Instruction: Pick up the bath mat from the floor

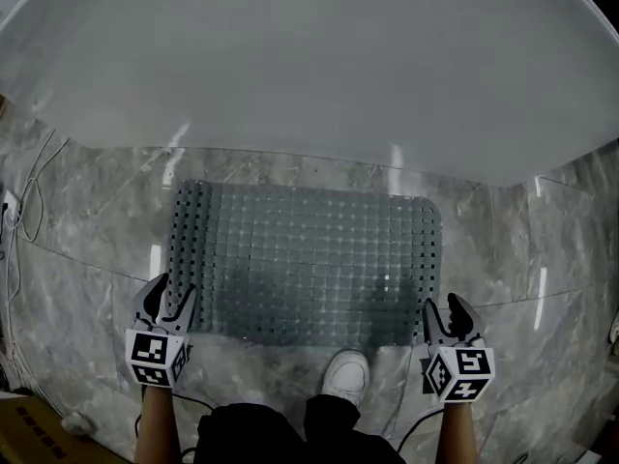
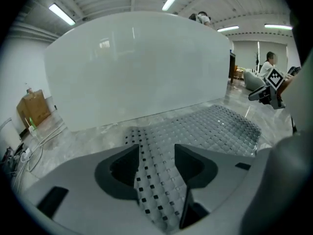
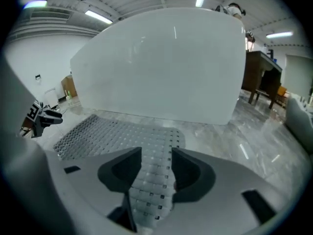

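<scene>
A grey, perforated bath mat (image 1: 309, 259) lies flat on the marble floor in front of a white bathtub (image 1: 309, 66). My left gripper (image 1: 174, 293) hovers over the mat's near left corner, its fingers apart. My right gripper (image 1: 442, 307) is at the near right corner, also spread. In the left gripper view the mat (image 2: 210, 126) runs between the left gripper (image 2: 156, 148) jaws without the pads pressing on it. The right gripper view shows the mat (image 3: 112, 131) likewise under the parted jaws of the right gripper (image 3: 156, 153).
A white shoe (image 1: 345, 375) stands just behind the mat's near edge. White cables (image 1: 24, 211) trail along the floor at the left, by a cardboard box (image 1: 39, 433). A dark wooden table (image 3: 259, 77) stands beyond the tub's right end.
</scene>
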`<state>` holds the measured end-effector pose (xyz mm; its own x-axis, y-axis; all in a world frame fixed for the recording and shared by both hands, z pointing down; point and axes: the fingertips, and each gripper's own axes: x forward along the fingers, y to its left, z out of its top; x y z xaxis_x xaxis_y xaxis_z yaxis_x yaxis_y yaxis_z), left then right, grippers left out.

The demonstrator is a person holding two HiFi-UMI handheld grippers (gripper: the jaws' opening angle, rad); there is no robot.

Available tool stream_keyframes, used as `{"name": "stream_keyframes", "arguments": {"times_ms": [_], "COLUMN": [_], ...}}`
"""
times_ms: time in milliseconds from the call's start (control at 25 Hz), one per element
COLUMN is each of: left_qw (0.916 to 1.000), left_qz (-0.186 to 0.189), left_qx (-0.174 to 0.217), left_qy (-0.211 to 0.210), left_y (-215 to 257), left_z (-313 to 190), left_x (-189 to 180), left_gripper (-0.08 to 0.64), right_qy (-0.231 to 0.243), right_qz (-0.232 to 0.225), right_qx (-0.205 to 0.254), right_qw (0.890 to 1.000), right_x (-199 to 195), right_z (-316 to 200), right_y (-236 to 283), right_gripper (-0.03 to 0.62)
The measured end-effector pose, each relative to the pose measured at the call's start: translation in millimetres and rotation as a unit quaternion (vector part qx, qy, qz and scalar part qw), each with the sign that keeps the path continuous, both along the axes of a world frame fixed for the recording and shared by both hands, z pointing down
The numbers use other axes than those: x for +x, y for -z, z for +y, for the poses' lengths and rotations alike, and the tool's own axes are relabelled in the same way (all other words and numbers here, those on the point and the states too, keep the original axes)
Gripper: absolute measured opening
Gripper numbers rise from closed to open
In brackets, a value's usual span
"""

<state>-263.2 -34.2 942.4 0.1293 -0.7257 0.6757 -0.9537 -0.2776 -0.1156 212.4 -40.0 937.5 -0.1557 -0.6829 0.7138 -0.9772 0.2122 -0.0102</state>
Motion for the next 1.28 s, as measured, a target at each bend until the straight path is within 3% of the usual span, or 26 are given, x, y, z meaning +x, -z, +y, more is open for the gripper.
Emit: {"name": "stream_keyframes", "arguments": {"times_ms": [120, 280, 560, 760, 1080, 1280], "left_qw": [0.9993, 0.9946, 0.9816, 0.9778, 0.9769, 0.9768], "left_qz": [-0.013, -0.015, -0.015, 0.005, 0.040, 0.042], "left_qx": [-0.032, -0.094, -0.168, -0.181, -0.187, -0.185], "left_qy": [0.011, 0.043, 0.089, 0.106, 0.096, 0.099], "left_y": [-25, -66, -122, -134, -138, -138], "left_z": [7, 16, 27, 27, 26, 26], "left_x": [-13, -35, -64, -69, -68, -69], "left_gripper": [0.212, 0.268, 0.285, 0.300, 0.302, 0.301], "right_qy": [-0.005, -0.024, -0.057, -0.056, -0.027, -0.024], "right_qz": [0.006, 0.010, 0.026, -0.009, 0.005, 0.008], "right_qx": [-0.044, -0.105, -0.168, -0.196, -0.209, -0.210], "right_qw": [0.999, 0.994, 0.984, 0.979, 0.978, 0.977], "right_x": [8, 22, 50, 52, 49, 48], "right_z": [6, 15, 21, 22, 19, 18], "right_y": [-35, -81, -130, -143, -144, -144], "right_gripper": [0.223, 0.269, 0.287, 0.290, 0.288, 0.285]}}
